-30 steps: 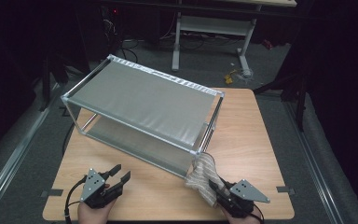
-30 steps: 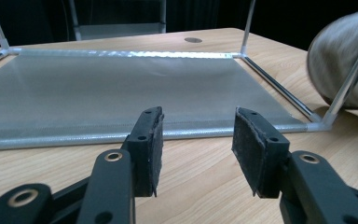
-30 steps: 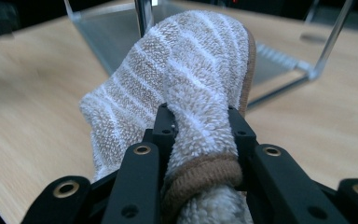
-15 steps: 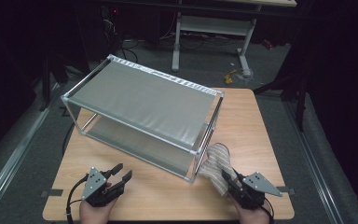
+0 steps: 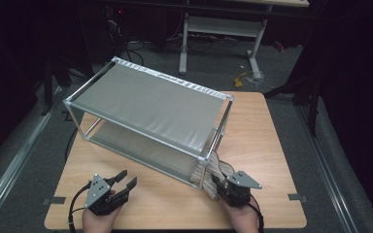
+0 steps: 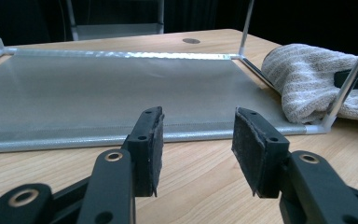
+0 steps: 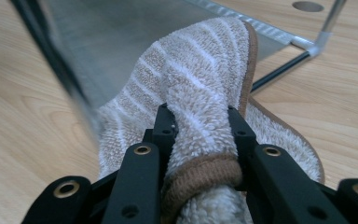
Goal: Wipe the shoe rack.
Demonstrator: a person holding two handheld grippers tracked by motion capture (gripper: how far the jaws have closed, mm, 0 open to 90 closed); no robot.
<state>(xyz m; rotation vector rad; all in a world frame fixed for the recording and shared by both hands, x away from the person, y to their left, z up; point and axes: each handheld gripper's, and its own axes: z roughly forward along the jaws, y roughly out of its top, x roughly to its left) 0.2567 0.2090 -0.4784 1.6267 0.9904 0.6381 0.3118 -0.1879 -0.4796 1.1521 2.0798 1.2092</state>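
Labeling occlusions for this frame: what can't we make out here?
- Striped towel: high view, the right tool and the rack's corner post cover most of it.
- Towel's far end: right tool view, cloth bunched between the jaws hides it.
- Rack's lower shelf: high view, top fabric shelf overhangs it.
- Near post: right tool view, blurred.
- Left hand: high view, cut off by bottom edge.
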